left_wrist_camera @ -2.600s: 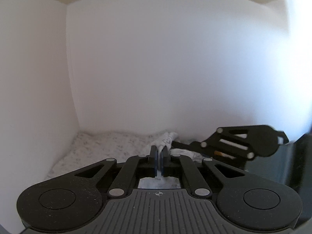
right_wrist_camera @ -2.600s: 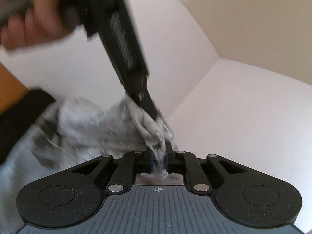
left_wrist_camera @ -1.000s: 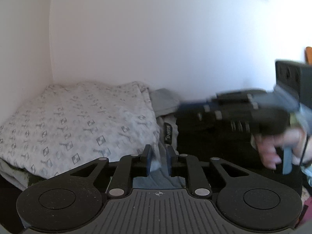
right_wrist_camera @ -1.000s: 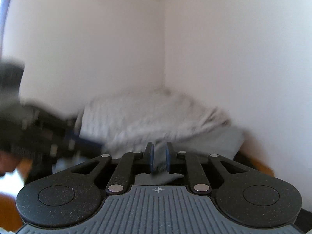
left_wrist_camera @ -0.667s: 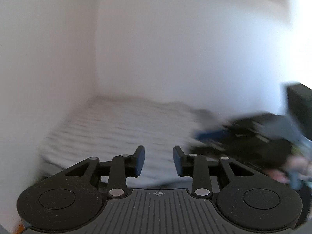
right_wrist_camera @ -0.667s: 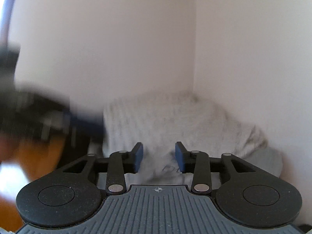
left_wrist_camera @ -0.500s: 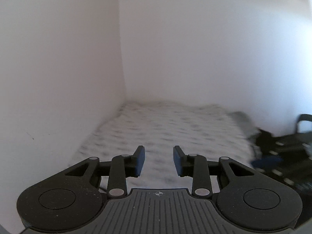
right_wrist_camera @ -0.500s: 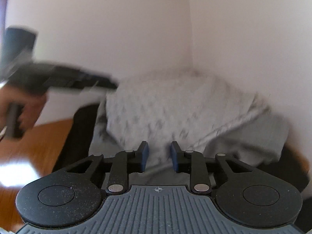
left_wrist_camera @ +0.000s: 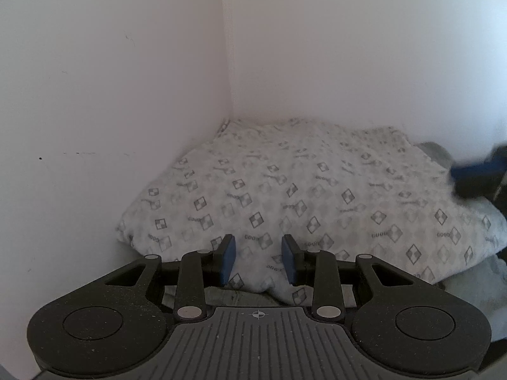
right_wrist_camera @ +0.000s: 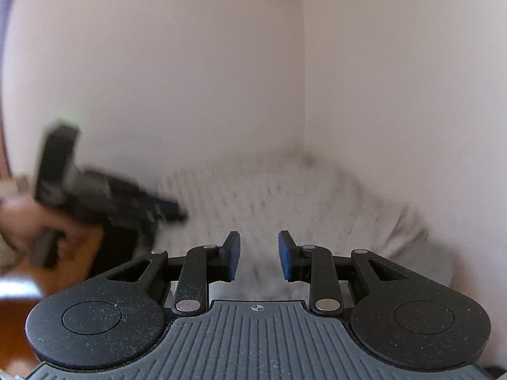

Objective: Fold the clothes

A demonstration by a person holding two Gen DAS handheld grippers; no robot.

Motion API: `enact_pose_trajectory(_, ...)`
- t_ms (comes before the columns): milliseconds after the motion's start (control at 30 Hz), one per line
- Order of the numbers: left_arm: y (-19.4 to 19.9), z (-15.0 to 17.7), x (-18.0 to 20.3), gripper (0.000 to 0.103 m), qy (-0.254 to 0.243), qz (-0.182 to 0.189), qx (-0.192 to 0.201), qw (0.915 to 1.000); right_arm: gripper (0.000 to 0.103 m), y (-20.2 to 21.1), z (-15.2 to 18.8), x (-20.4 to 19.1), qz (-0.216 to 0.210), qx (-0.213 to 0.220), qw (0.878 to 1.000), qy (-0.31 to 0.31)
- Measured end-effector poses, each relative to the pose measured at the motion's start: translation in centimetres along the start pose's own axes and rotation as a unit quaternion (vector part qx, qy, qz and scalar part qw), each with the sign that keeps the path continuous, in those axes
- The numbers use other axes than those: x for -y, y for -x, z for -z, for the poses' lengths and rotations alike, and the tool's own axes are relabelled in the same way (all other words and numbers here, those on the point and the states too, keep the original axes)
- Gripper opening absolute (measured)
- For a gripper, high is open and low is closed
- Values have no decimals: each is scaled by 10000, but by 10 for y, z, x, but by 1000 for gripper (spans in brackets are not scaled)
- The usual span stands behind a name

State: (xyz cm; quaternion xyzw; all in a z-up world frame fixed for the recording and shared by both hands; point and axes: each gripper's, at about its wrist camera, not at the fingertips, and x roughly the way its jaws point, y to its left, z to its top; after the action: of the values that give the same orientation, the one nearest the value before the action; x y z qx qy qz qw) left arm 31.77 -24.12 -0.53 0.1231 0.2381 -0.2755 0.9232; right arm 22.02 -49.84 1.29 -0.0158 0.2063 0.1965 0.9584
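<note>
A folded white garment with a grey diamond print lies in the corner of a white-walled compartment, on top of other cloth. My left gripper hovers at its near edge, jaws open, with nothing pressed between the blue pads. The right wrist view is blurred; there the same garment fills the corner and my right gripper stands open over its near edge, holding nothing. The right gripper shows as a dark blur at the right of the left wrist view. In the right wrist view the left gripper is a blur at the left, gripped by a hand.
White walls meet in a corner right behind the garment, closing in the back and one side. A plain grey garment sticks out from under the printed one. A brown wooden surface lies at the lower left in the right wrist view.
Both grippers let go of the printed garment and opened; it now lies flat in the corner. The left gripper swung toward the corner and the right drew back slightly.
</note>
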Motion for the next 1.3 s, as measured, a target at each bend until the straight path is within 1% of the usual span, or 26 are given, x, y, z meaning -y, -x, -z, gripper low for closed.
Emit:
enact_pose_trajectory(33, 1, 1, -3, 35, -4, 30, 14, 10000, 28, -5, 7, 0, -33, -78, 10000, -42)
enact_pose_trajectory(133, 3, 4, -10, 35, 17, 134, 67, 9999, 28, -3, 20, 0, -55, 38, 9995, -323)
enact_pose_trajectory(267, 3, 9, -14, 35, 75, 195, 105, 9997, 28, 5, 23, -5, 15, 41, 9998, -171)
enact_pose_trajectory(400, -3, 8, -15, 35, 110, 194, 177, 9996, 28, 13, 24, -2, -40, 27, 9998, -186)
enact_pose_trajectory(533, -3, 10, -20, 35, 303, 257, 265, 9989, 28, 20, 28, -2, -30, 21, 9998, -203)
enact_pose_trajectory(667, 2, 11, -26, 35, 378, 322, 369, 9981, 28, 27, 30, -3, -86, -108, 9999, -74)
enact_pose_trajectory(700, 3, 10, -28, 38, 381, 342, 386, 9979, 28, 30, 31, -3, -122, -136, 9998, -21)
enact_pose_trajectory(733, 5, 9, -31, 43, 480, 375, 430, 9972, 28, 34, 32, -3, -166, -154, 9997, 44)
enact_pose_trajectory(767, 7, 7, -35, 47, 564, 381, 497, 9964, 28, 38, 32, -4, -139, -95, 9998, 118)
enact_pose_trajectory(833, 11, 5, -43, 58, 703, 342, 613, 9951, 28, 48, 30, -6, 0, 145, 9997, 217)
enact_pose_trajectory(900, 13, 4, -48, 58, 823, 280, 677, 9939, 28, 50, 21, -2, 151, 331, 9992, 173)
enact_pose_trajectory(967, 11, 4, -50, 58, 905, 348, 670, 9930, 28, 40, 5, 8, 337, 397, 9985, 189)
enact_pose_trajectory(1033, 9, 4, -48, 58, 845, 325, 660, 9937, 28, 20, -11, 24, 605, 421, 9971, 194)
enact_pose_trajectory(1133, 4, 4, -45, 58, 750, 316, 609, 9948, 28, -24, -30, 51, 1014, 221, 9944, 196)
enact_pose_trajectory(1200, 0, 4, -44, 58, 733, 328, 573, 9951, 28, -53, -37, 66, 1305, 119, 9909, 309)
enact_pose_trajectory(1267, -1, 5, -42, 59, 674, 310, 553, 9957, 28, -74, -41, 78, 1409, 64, 9892, 387)
enact_pose_trajectory(1300, -1, 6, -41, 59, 624, 293, 549, 9961, 28, -83, -41, 85, 1481, -45, 9883, 356)
